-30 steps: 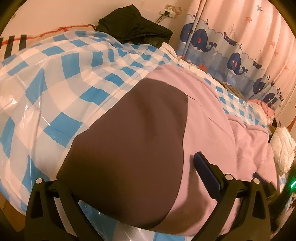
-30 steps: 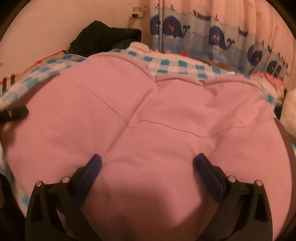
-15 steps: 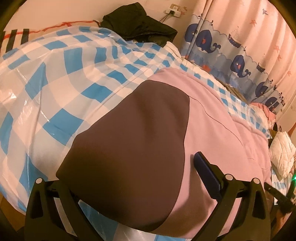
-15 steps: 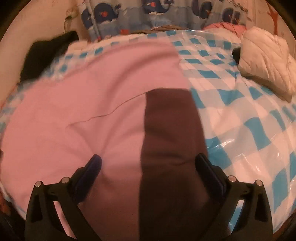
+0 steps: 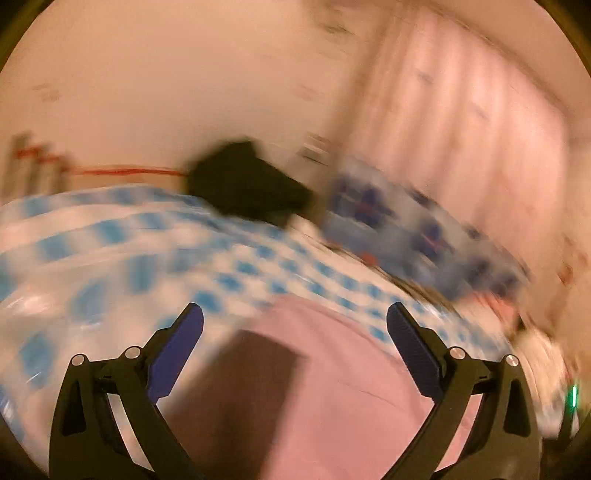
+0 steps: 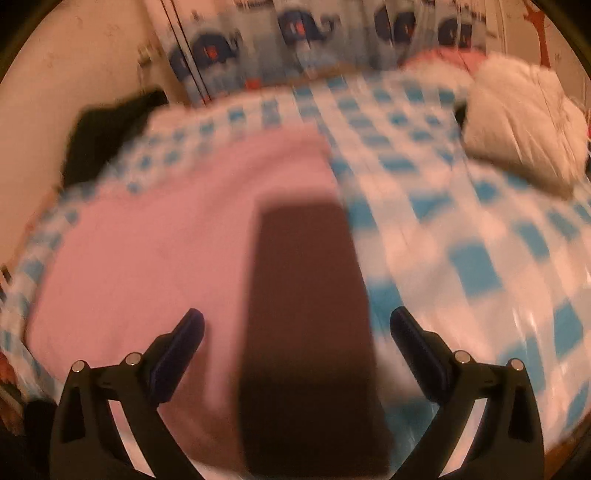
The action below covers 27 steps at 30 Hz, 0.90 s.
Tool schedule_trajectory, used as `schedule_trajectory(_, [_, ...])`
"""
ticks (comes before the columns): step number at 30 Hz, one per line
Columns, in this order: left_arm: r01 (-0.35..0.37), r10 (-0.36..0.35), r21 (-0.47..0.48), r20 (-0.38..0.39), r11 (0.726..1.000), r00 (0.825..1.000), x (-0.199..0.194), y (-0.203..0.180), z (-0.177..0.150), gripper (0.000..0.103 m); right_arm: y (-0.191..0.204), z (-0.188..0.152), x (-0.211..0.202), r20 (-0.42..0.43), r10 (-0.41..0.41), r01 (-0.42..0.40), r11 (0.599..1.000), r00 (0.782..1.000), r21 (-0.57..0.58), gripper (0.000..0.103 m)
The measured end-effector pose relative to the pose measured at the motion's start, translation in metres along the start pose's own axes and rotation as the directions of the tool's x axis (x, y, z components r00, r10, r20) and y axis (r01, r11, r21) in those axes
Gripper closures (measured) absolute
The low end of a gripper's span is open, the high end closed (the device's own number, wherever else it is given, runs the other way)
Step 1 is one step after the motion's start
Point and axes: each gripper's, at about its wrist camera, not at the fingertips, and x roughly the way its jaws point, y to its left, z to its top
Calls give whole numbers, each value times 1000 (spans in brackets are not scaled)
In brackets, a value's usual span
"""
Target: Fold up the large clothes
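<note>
A large pink garment (image 6: 155,258) with a dark brown band (image 6: 306,314) lies flat on a blue-and-white checked bed cover (image 6: 461,229). In the left wrist view the pink cloth (image 5: 351,387) and its brown panel (image 5: 251,387) sit low between the fingers, blurred by motion. My left gripper (image 5: 295,332) is open, raised above the cloth, holding nothing. My right gripper (image 6: 295,332) is open above the brown band, with nothing between its blue pads (image 6: 177,354).
A black garment (image 5: 243,184) is piled at the head of the bed by the wall. A whale-print curtain (image 6: 303,33) hangs behind. A white padded item (image 6: 517,125) lies at the far right of the bed. The checked cover (image 5: 110,251) stretches left.
The left gripper has lifted and tilted up, so wall and curtain fill its view and both fingers show. The right view has pulled back a little from the brown band. Both views are motion-blurred.
</note>
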Motion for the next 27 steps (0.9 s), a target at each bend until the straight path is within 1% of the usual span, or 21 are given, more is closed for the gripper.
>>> schedule_trajectory(1, [50, -48, 39, -49, 998, 998, 20, -17, 1, 8, 11, 18, 2, 32, 20, -20, 1000, 999, -9, 6])
schedule_trajectory(3, [65, -51, 122, -113, 990, 992, 59, -42, 2, 8, 28, 49, 14, 67, 60, -58, 998, 996, -24, 6])
schedule_trajectory(4, [61, -33, 175, -162, 983, 986, 88, -54, 2, 8, 34, 64, 23, 77, 74, -72, 997, 994, -23, 6])
schedule_trajectory(6, [24, 29, 216, -240, 976, 970, 135, -59, -2, 8, 41, 93, 51, 104, 64, -63, 998, 992, -17, 6])
schedule_trajectory(7, [-17, 84, 238, -275, 971, 958, 157, -55, -7, 8, 42, 100, 69, 103, 36, -33, 999, 994, -22, 6])
schedule_trajectory(8, [-59, 139, 255, -305, 965, 942, 177, -48, -16, 8, 38, 103, 100, 81, -31, 34, 999, 996, -41, 6])
schedule_trajectory(9, [-94, 194, 260, -392, 961, 899, 206, -32, -34, 8, 30, 99, 129, 35, -91, 93, 994, 995, -53, 6])
schedule_trajectory(10, [-96, 201, 231, -489, 968, 849, 230, -16, -53, 6, 16, 90, 164, -58, -109, 107, 994, 992, -34, 5])
schedule_trajectory(11, [-62, 119, 120, -559, 991, 821, 244, 3, -67, 6, -10, 79, 199, -169, 82, -60, 990, 982, 130, 5])
schedule_trajectory(12, [-66, 85, 56, -541, 996, 837, 244, 14, -68, 7, -21, 79, 205, -172, 117, -82, 976, 978, 199, 5])
schedule_trajectory(13, [-80, 103, 67, -527, 995, 843, 245, 15, -68, 7, -25, 83, 202, -158, 90, -56, 977, 983, 205, 5])
schedule_trajectory(15, [-90, 135, 110, -524, 990, 841, 249, 12, -75, 6, -19, 87, 201, -190, 63, -31, 986, 980, 164, 5])
schedule_trajectory(17, [-87, 142, 125, -547, 988, 825, 253, 11, -76, 7, -9, 91, 190, -201, 16, 4, 995, 980, 97, 6])
schedule_trajectory(18, [-82, 136, 120, -561, 989, 817, 248, 10, -69, 7, -3, 93, 176, -168, 6, 5, 998, 986, 68, 6])
schedule_trajectory(19, [-82, 126, 102, -562, 991, 817, 238, 11, -61, 7, 5, 92, 158, -120, 17, -12, 999, 993, 38, 6])
schedule_trajectory(20, [-79, 103, 67, -550, 995, 829, 222, 13, -50, 7, 19, 92, 129, -56, 41, -41, 999, 998, -13, 6])
schedule_trajectory(22, [-66, 51, -12, -500, 998, 865, 177, 19, -27, 7, 42, 79, 84, 47, 43, -37, 993, 998, -115, 6])
schedule_trajectory(24, [-106, 87, -21, -434, 994, 897, 142, 31, -21, 7, 54, 53, 82, 74, -2, 18, 977, 997, -214, 6])
schedule_trajectory(25, [-128, 116, 2, -432, 992, 894, 136, 39, -28, 7, 57, 41, 108, -11, -54, 49, 963, 998, -264, 6])
schedule_trajectory(26, [-141, 140, 32, -473, 989, 870, 143, 43, -39, 7, 55, 32, 134, -116, -73, 39, 960, 991, -276, 5])
schedule_trajectory(27, [-139, 132, 32, -570, 990, 811, 159, 53, -56, 7, 49, 28, 147, -175, -44, -1, 969, 984, -246, 5])
